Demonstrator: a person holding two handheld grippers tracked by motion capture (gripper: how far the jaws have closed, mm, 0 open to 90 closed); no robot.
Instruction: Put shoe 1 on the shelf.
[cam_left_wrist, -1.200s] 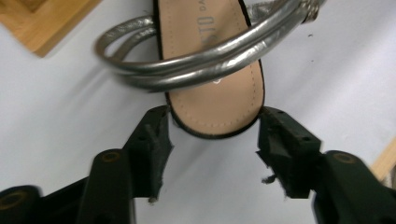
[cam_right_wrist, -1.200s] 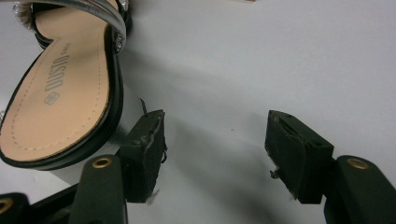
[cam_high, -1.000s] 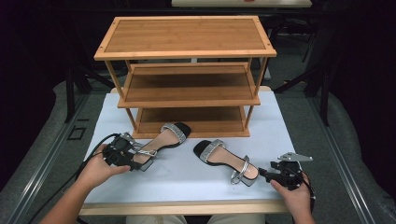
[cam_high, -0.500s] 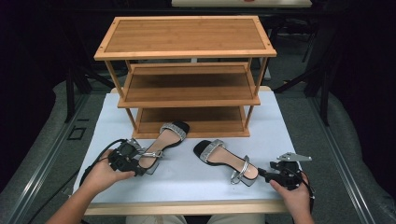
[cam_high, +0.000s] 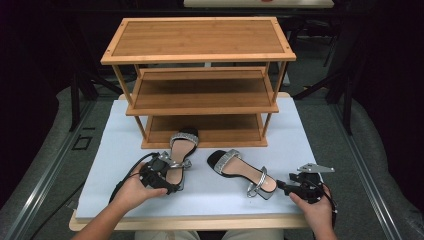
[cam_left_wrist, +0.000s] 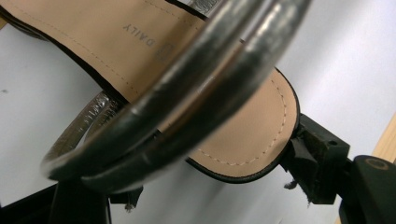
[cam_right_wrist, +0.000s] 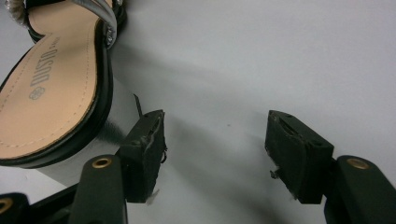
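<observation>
Sandal (cam_left_wrist: 243, 135) heel btwn wide gripper (cam_left_wrist: 205, 186) jaws, just opened; silver strap (cam_left_wrist: 187, 88) close-up.

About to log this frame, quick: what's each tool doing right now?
Left tool: open, jaws just widened, either side of the left sandal's heel end, not gripping.
Right tool: open, empty, beside the right sandal's heel.

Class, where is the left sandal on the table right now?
In the high view the left sandal lies left of centre on the white table top, toe just before the rack's bottom shelf, heel at the left claw.
</observation>
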